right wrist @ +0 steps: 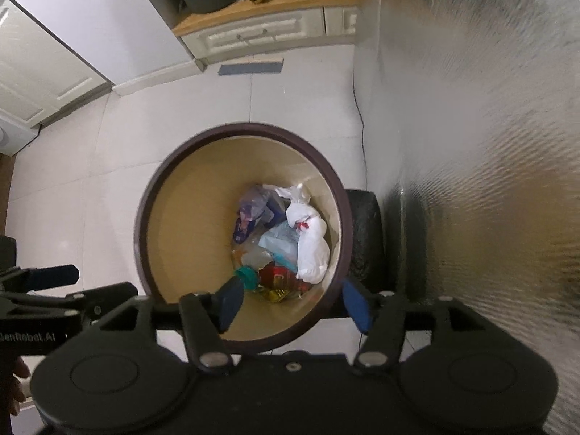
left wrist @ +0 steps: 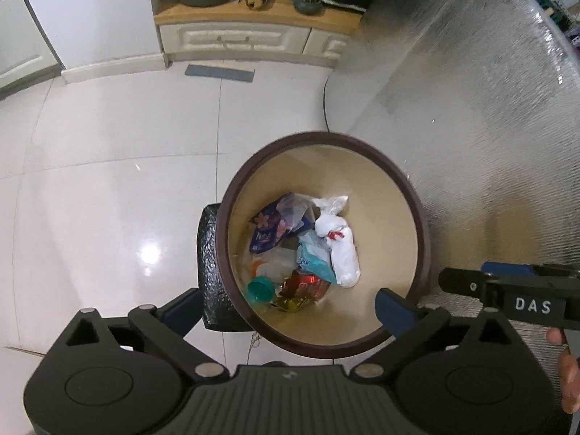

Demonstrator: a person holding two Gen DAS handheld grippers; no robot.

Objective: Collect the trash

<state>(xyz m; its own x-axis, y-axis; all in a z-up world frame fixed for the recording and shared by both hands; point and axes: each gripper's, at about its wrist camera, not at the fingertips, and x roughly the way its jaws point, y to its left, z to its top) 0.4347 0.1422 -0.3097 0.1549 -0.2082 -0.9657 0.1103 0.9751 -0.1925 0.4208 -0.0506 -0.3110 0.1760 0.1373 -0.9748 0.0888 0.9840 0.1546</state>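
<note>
- Brown-rimmed bin (left wrist: pixel 328 239) stands on the white tiled floor (left wrist: pixel 108 188) right under both your grippers, its mouth open and tan inside.
- Your trash lies at the bottom of it: a knotted white bag (left wrist: pixel 339 244), a purple wrapper (left wrist: pixel 266 226), a light blue bag (left wrist: pixel 315 257), a teal cap (left wrist: pixel 259 290) and a red-and-gold foil pack (left wrist: pixel 302 290).
- Your left gripper (left wrist: pixel 286 308) hangs over the bin's near rim with its jaws wide apart and nothing between them.
- Your right gripper (right wrist: pixel 291 302) hangs over the same rim, jaws apart and empty.
- Each gripper shows at the edge of the other's view, so they sit just beside each other.
- A ribbed glass panel (left wrist: pixel 471 108) rises close on the right of the bin.
- A black textured object (left wrist: pixel 210 264) touches the bin's side.
- A cabinet (left wrist: pixel 253 36) with drawers stands well behind, and a dark cable (right wrist: pixel 360 116) runs along the floor by the panel.
</note>
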